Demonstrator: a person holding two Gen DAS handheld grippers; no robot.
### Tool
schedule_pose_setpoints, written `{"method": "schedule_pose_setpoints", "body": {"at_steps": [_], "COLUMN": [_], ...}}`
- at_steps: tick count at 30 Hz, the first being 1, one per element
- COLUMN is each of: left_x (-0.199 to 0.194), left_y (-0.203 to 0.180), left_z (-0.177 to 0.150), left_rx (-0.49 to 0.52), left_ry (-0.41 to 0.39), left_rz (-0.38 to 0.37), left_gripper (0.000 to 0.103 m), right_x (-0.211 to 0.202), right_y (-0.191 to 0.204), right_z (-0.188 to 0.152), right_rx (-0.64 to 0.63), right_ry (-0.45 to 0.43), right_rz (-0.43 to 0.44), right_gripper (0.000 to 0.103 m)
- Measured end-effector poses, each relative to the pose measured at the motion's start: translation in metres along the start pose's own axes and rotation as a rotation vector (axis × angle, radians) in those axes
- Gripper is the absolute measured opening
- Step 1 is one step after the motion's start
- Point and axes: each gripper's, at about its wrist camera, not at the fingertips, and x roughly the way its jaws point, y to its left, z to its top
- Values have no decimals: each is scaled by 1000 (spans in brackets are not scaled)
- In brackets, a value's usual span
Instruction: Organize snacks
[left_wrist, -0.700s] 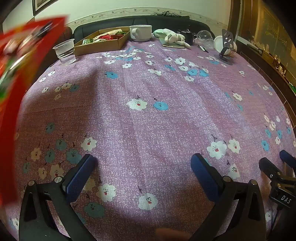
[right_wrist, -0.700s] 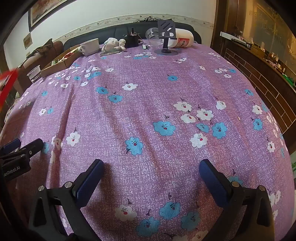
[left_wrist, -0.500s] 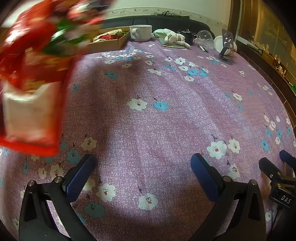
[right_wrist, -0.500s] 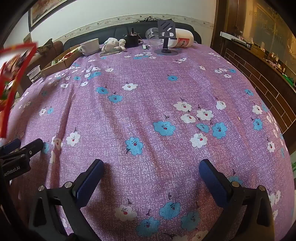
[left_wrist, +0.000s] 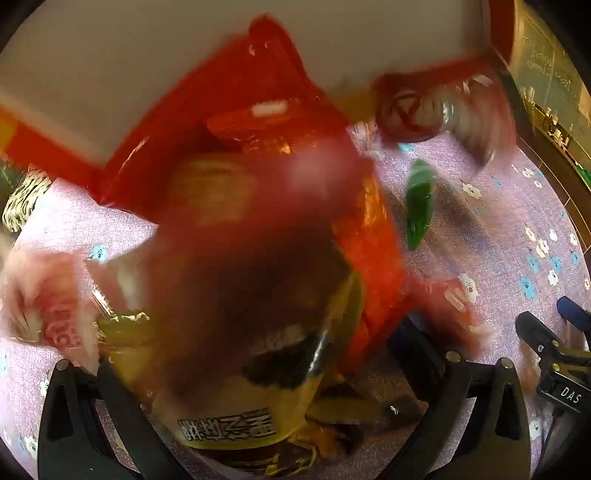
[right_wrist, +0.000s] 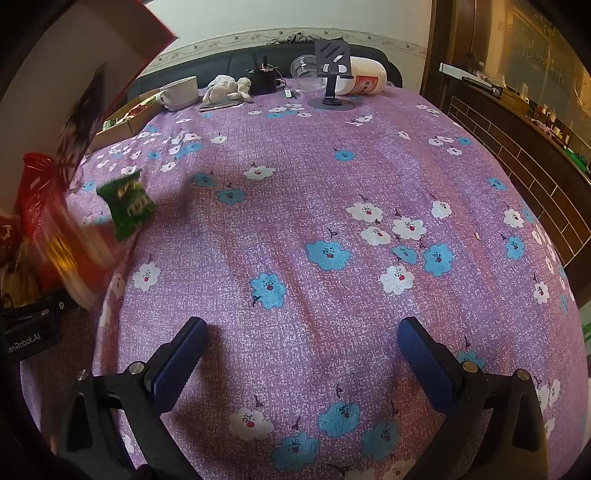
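Several snack packets are tumbling, blurred, onto the purple flowered tablecloth (right_wrist: 332, 206) in front of my left gripper (left_wrist: 251, 354). A yellow-and-brown packet (left_wrist: 251, 332) fills the space between its open fingers, with red packets (left_wrist: 258, 110) above and a small green packet (left_wrist: 419, 206) to the right. A pink packet (left_wrist: 55, 302) lies at the left. In the right wrist view the green packet (right_wrist: 127, 206) and red packets (right_wrist: 48, 221) show at the left. My right gripper (right_wrist: 303, 354) is open and empty over the cloth.
At the far end stand a cardboard box of snacks (right_wrist: 125, 118), a white mug (right_wrist: 181, 92), a white cloth (right_wrist: 225, 90), a black phone stand (right_wrist: 332, 74), a clear cup (right_wrist: 304, 70) and a lying white bottle (right_wrist: 365, 79). A wooden cabinet (right_wrist: 517, 140) runs along the right.
A pile of snack packets has dropped in from the upper left and now covers most of the left wrist view. Both grippers have stayed put and open.
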Motion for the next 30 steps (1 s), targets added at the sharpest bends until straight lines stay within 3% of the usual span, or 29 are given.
{"method": "schedule_pose_setpoints", "body": {"at_steps": [30], "left_x": [1], "left_y": [-1], "left_z": [1], "left_rx": [0], "left_ry": [0], "left_rz": [0], "left_gripper": [103], "right_x": [0], "right_y": [0], "right_z": [0], "right_rx": [0], "right_ry": [-1], "right_rz": [0], "right_gripper": [103]}}
